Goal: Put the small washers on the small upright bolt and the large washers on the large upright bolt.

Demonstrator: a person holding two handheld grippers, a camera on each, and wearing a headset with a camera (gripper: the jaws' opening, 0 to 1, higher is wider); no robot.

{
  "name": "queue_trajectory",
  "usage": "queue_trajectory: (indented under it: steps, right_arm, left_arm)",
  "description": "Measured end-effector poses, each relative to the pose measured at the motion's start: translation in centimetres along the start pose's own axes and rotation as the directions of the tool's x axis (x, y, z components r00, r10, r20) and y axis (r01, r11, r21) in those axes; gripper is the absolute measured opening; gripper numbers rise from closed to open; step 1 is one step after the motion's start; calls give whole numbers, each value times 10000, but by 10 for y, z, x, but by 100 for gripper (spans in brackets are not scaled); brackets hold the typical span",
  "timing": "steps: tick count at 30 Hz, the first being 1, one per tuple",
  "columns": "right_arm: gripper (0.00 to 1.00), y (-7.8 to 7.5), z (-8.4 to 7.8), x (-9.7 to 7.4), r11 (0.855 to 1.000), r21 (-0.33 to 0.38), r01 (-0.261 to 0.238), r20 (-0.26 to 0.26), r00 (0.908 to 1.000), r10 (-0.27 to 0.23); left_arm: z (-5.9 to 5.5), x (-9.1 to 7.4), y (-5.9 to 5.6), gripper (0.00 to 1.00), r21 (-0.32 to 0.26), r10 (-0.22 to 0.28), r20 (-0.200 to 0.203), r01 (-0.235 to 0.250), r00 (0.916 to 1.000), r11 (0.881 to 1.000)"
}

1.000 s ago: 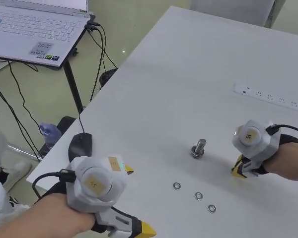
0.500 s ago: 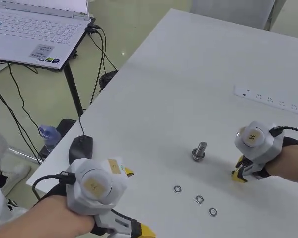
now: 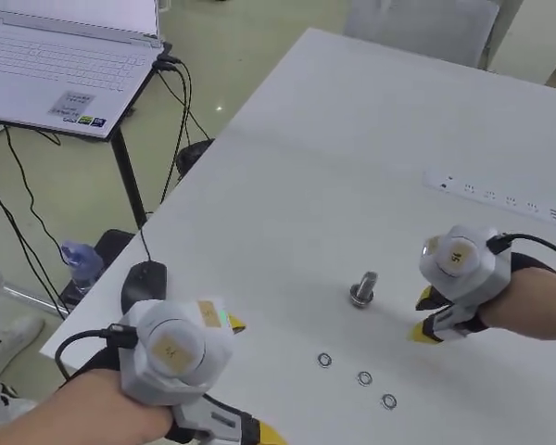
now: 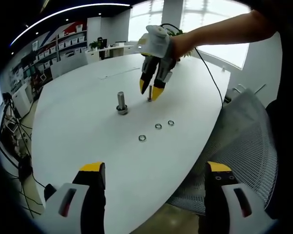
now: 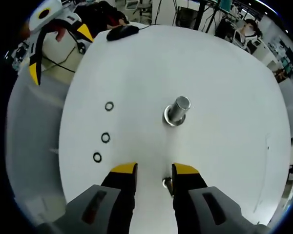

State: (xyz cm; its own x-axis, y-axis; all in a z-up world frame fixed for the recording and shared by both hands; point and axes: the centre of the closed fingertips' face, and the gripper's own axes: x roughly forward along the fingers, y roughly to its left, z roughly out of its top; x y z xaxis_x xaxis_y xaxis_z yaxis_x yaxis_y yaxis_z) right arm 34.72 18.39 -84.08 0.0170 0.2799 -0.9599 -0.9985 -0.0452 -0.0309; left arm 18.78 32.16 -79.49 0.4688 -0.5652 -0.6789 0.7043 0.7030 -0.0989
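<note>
My right gripper (image 5: 155, 168) tips down over the table, jaws half open and gripping nothing, with the small bolt (image 5: 166, 183) standing between them. The large bolt (image 5: 177, 110) is at 12 o'clock and the washers (image 5: 105, 137) at 10. My left gripper (image 4: 155, 168) hangs level, wide open and empty.

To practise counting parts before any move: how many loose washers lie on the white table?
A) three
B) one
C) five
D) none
A: three washers lie in a short row on the table, in front of the large bolt, none threaded on it yet.
</note>
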Motion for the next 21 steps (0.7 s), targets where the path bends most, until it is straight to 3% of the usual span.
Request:
queue_trajectory:
  steps: [8,12,21]
  right_arm:
    - [29,30,14,-1,9996,-238,-171,174,9997,175]
    - [29,48,12,-1,9994,-95,-331,331,9989,334]
    - [29,81,3,9,9981,-205,-575,213,9981,580]
  left_arm:
    - [3,-2,0,82,190,-33,8,33,10000,9998]
    - [7,-3,-3,83,49,-165,294,164,9994,9999]
    - [5,-4,-5,83,218,-190,189,186,9996,9996]
